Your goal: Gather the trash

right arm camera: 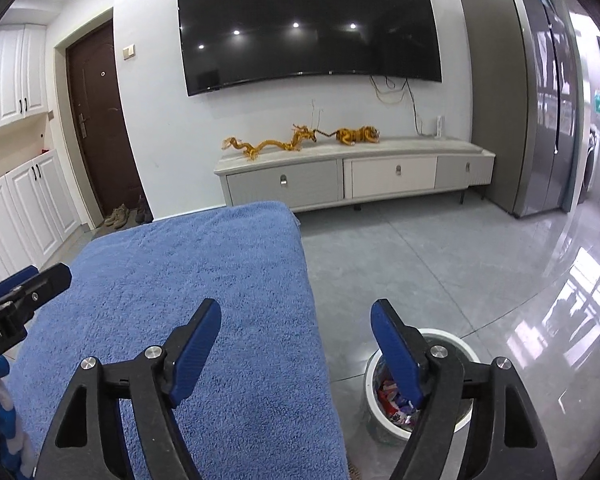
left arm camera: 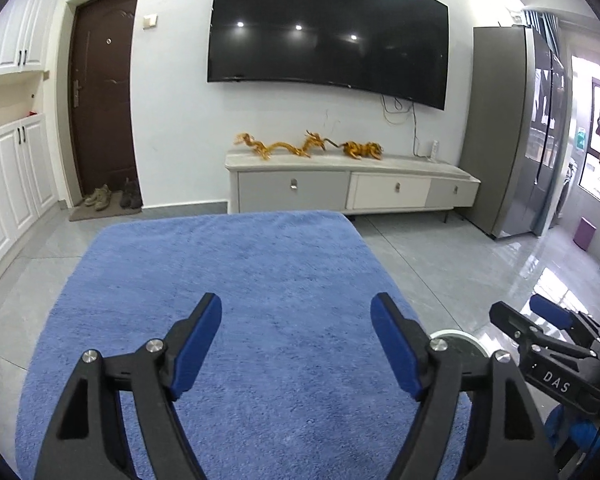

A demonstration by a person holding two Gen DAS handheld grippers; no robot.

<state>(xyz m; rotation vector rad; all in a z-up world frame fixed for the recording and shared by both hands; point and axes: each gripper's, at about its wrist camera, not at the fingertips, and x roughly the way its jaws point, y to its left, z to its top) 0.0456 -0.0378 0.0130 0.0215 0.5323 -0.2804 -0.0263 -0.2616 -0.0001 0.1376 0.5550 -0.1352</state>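
Left wrist view: a white trash bin (left arm camera: 466,340) is peeking out beside the right edge of the blue towel-covered table (left arm camera: 228,280), mostly hidden behind the left gripper's own right finger, so its contents cannot be made out here. The table's blue surface is lying bare under the left gripper (left arm camera: 296,320). Beyond it, a wall-mounted TV (left arm camera: 328,32) is hanging above a low TV cabinet (left arm camera: 348,184) carrying golden dragon figures (left arm camera: 308,146). A brown door (left arm camera: 102,96) is standing at the left and a grey refrigerator (left arm camera: 508,132) at the right. The left gripper is hovering over the table with its 2 fingers spread wide, gripping nothing. The right gripper (left arm camera: 540,320) is showing at the right edge; whether it is spread or closed cannot be told from here.

Right wrist view: the trash bin (right arm camera: 384,420) is sitting on the grey floor just beside the table's right edge (right arm camera: 204,280), holding colourful wrappers (right arm camera: 392,396). The right gripper (right arm camera: 296,320) is hanging above the table edge and bin, fingers wide apart and empty. The left gripper (right arm camera: 24,280) is showing at the left edge.
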